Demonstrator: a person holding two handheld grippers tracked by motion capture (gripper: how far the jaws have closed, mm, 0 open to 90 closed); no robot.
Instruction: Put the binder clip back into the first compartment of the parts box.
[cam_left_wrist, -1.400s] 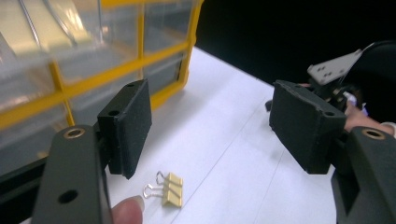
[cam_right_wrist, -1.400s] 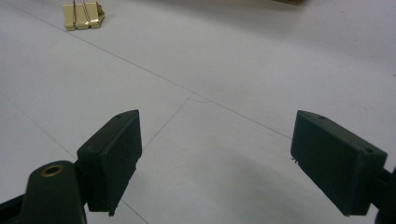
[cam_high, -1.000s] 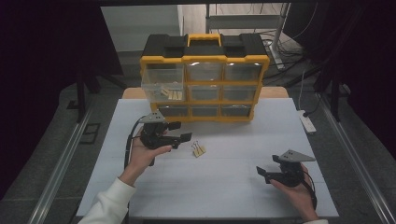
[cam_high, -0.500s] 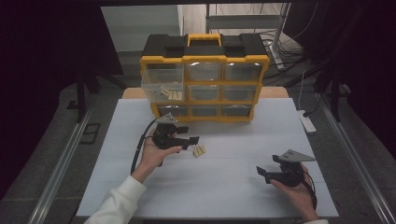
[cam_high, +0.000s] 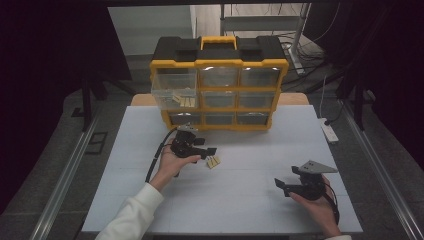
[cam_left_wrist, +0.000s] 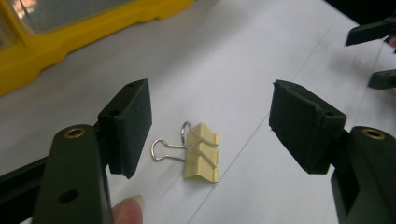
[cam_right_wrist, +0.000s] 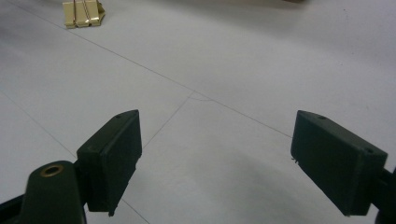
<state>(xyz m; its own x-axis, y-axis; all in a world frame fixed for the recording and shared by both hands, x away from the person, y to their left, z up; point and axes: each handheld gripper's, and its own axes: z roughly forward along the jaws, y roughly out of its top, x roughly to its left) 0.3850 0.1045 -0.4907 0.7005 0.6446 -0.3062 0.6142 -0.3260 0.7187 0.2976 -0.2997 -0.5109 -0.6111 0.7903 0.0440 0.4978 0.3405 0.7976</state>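
Over the last second the left gripper (cam_high: 209, 150) has travelled from left of centre in the high view toward the middle of the frame and come lower, so that it now sits right over the pale yellow binder clips (cam_high: 213, 161) lying on the white desk (cam_high: 250, 210). In the left gripper view the clips (cam_left_wrist: 201, 157) lie flat near the centre of the frame, wire handles pointing to the left, with the two black fingers (cam_left_wrist: 128, 126) standing wide apart on either side and touching nothing. That suggests the approach is nearly done and the next step is probably a final drop and a squeeze on the clips. The right gripper (cam_high: 285, 187) has kept its place at the lower right of the high view, its fingers (cam_right_wrist: 112, 158) likewise spread and empty above bare desk, the clips (cam_right_wrist: 83, 13) far off at the upper left of its own view. Behind, at the top centre, the yellow organizer (cam_high: 218, 85) has its upper left drawer (cam_high: 175, 92) pulled out with similar clips inside, a likely destination.
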